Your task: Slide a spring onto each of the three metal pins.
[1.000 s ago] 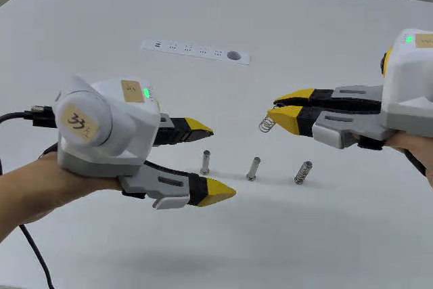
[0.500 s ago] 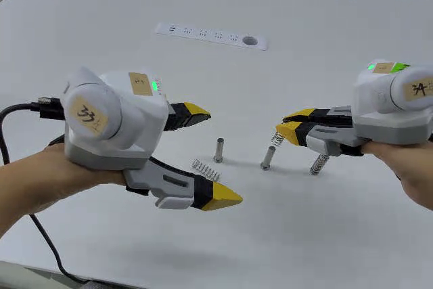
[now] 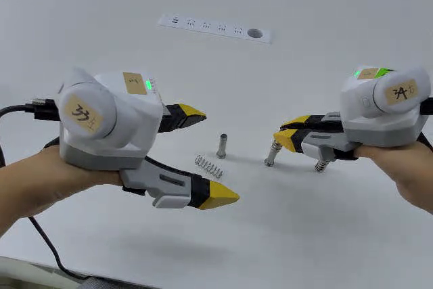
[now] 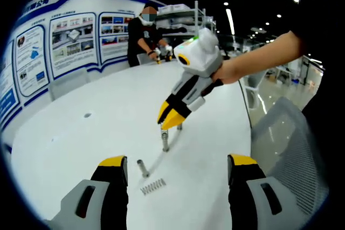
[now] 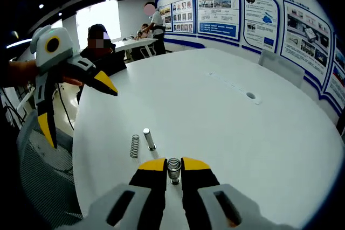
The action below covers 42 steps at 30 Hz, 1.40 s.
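In the head view the right gripper point(image 3: 279, 135) covers most of the far pin point(image 3: 317, 168). A few coils of the far spring point(image 3: 323, 162) and the pin's foot show under the gripper's body, and how far down that spring sits cannot be told. In the left gripper view this pin is a small blur behind the right gripper's yellow tips.

The top of the middle pin point(image 3: 270, 159) is also hidden in the head view, behind those tips. The right gripper view looks straight down the jaws. They are drawn almost together and press the middle spring point(image 5: 173, 169) from both sides, and the pin's end sits inside the coil. From the left gripper view the same pin stands upright on the white counter point(image 3: 304, 235), directly under the right gripper's tips.

The left gripper point(image 3: 218, 156) hangs above the counter with its jaws spread wide and nothing between them. Its own view cuts the jaws off at the bottom edge. Ahead of it stand the bare pin point(image 3: 221, 145), upright, and the loose spring point(image 3: 208, 166), which lies on its side just beside the pin. The head view leaves it unclear whether the two touch, while the right gripper view shows a narrow gap between them.

A black cable point(image 3: 20, 114) runs from the left gripper's back and is cut off at the left edge of the head view. A white power strip point(image 3: 216, 28) lies well apart on the far side of the counter.
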{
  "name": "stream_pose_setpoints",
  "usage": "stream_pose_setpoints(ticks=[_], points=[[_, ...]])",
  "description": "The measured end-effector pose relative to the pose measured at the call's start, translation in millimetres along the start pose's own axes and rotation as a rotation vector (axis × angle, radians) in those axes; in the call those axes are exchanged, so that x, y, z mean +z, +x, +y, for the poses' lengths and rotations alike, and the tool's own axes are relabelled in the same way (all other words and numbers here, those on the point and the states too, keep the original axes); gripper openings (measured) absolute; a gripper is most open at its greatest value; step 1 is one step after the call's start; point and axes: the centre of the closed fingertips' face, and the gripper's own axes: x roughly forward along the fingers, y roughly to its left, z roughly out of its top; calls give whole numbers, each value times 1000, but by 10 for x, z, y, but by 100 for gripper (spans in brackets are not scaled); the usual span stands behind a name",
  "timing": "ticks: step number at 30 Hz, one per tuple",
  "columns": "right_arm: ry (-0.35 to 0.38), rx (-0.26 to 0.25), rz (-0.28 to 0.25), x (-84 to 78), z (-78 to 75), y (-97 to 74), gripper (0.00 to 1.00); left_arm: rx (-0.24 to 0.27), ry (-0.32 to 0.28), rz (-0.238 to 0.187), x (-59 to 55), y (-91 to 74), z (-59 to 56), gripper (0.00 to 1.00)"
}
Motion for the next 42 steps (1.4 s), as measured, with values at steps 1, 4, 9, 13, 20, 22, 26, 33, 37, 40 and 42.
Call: stream_pose_setpoints(ticks=[1, 4, 9, 13, 20, 22, 26, 33, 37, 40, 42], points=[[-2, 0, 3, -12, 0, 16, 11, 1, -2, 0, -4, -3, -2, 77], [-44, -5, 32, -110, 4, 70, 11, -10, -11, 5, -9, -26, -36, 78], [-42, -3, 34, -177, -23, 118, 11, -11, -29, 0, 1, -57, -46, 80], [-31, 0, 39, -214, -17, 146, 11, 3, -42, 5, -16, -71, -11, 80], [-82, 10, 67, -302, 6, 201, 11, 9, -59, 5, -18, -93, -20, 80], [-89, 11, 72, -322, 9, 219, 11, 14, -58, 4, -12, -96, -18, 80], [-113, 7, 89, -346, 15, 229, 11, 21, -49, 8, -5, -109, -17, 80], [-96, -8, 34, -219, 38, 166, 17, 25, -33, 13, -20, -143, 4, 80], [-103, -42, -42, 2, 81, 28, 17, 27, -30, 5, -7, -163, -13, 81], [-116, -56, -58, 72, 122, -40, 17, 33, -28, -2, 14, -170, -9, 81], [-109, -37, -81, 117, 198, -60, 17, 34, -26, -7, 29, -179, -7, 81]])
